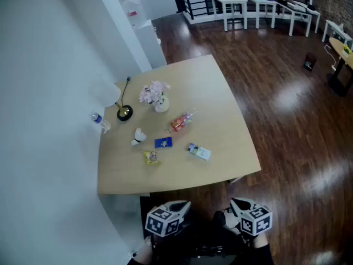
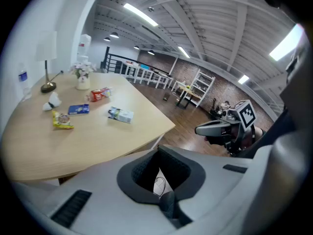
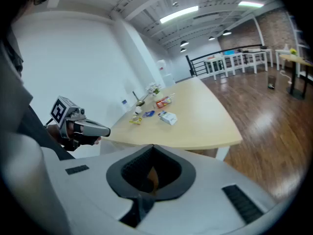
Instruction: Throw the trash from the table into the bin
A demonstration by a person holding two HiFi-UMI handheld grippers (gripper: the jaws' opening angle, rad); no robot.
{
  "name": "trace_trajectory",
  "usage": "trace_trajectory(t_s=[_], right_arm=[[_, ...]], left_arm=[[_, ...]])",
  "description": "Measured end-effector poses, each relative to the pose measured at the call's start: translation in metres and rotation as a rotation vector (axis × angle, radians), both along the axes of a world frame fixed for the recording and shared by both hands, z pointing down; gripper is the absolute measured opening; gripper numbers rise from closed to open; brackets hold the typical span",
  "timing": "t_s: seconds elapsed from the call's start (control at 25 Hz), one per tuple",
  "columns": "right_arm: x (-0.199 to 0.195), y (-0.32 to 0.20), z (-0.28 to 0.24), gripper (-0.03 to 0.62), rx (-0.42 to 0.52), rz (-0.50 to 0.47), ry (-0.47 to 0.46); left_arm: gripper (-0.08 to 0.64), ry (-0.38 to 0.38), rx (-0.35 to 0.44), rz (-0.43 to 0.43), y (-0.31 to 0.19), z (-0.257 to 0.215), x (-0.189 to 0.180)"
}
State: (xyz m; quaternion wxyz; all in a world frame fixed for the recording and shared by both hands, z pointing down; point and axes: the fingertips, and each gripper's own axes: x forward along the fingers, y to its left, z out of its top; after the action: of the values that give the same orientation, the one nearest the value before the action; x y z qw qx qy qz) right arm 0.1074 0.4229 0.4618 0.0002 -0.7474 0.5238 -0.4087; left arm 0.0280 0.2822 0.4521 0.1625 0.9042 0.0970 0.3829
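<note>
Several pieces of trash lie on the light wooden table (image 1: 229, 131): a red wrapper (image 1: 179, 122), a blue packet (image 1: 163, 142), a yellow packet (image 1: 151, 157), a white and blue carton (image 1: 199, 152) and a crumpled white scrap (image 1: 139, 136). Both grippers hang below the table's near edge, well short of the trash. My left gripper (image 1: 179, 207) is shut and holds nothing. My right gripper (image 1: 238, 206) also looks shut and empty; in the left gripper view it (image 2: 201, 129) shows one closed tip. No bin is in view.
On the table's left part stand a vase of pink flowers (image 1: 157, 95), a small lamp (image 1: 124, 112) and a bottle (image 1: 98, 118). A white wall runs along the left. White tables and a black railing (image 1: 242, 4) stand far back on the dark wood floor (image 1: 292, 120).
</note>
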Motion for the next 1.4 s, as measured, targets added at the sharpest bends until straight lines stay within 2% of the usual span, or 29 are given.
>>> trace_trajectory(t_s=[0.16,0.28,0.44,0.56,0.6,0.68,0.72,0.84,1.0,1.2,1.28,1.32,1.4], right_arm=[[-0.020,-0.087,-0.015,0.005,-0.003,-0.106,0.039],[-0.031,-0.124,-0.018,0.005,-0.023,-0.167,0.054],[-0.036,-0.154,-0.018,0.005,-0.061,-0.188,0.076],[-0.039,-0.170,-0.019,0.005,-0.087,-0.177,0.094],[-0.041,-0.174,-0.020,0.005,-0.094,-0.171,0.098],[-0.046,-0.178,-0.022,0.005,-0.112,-0.162,0.110],[-0.048,-0.178,-0.021,0.005,-0.122,-0.160,0.115],[-0.046,-0.170,-0.012,0.005,-0.146,-0.135,0.111],[-0.025,-0.168,-0.016,0.005,-0.150,-0.089,0.098],[0.011,-0.169,-0.015,0.005,-0.125,-0.097,0.087],[0.021,-0.168,-0.015,0.005,-0.116,-0.116,0.078],[0.027,-0.167,-0.014,0.005,-0.113,-0.121,0.069],[0.038,-0.164,-0.009,0.005,-0.107,-0.125,0.051]], left_arm=[[0.000,0.017,-0.005,-0.068,-0.067,-0.002,-0.015],[0.000,0.023,-0.003,-0.124,-0.104,0.000,-0.023],[0.000,0.028,0.033,-0.190,-0.156,0.011,-0.026],[0.002,0.014,0.096,-0.240,-0.201,0.025,-0.018],[0.031,0.004,0.117,-0.255,-0.216,0.031,-0.013],[0.243,-0.016,0.145,-0.282,-0.245,0.048,-0.001],[0.314,-0.023,0.152,-0.296,-0.259,0.056,0.006],[0.389,-0.044,0.168,-0.344,-0.297,0.079,0.032],[0.394,-0.072,0.191,-0.385,-0.328,0.097,0.066],[0.388,-0.223,0.180,-0.419,-0.330,0.133,0.082],[0.386,-0.236,0.187,-0.442,-0.331,0.136,0.086],[0.363,-0.235,0.195,-0.449,-0.333,0.136,0.090],[0.261,-0.267,0.214,-0.467,-0.335,0.139,0.089]])
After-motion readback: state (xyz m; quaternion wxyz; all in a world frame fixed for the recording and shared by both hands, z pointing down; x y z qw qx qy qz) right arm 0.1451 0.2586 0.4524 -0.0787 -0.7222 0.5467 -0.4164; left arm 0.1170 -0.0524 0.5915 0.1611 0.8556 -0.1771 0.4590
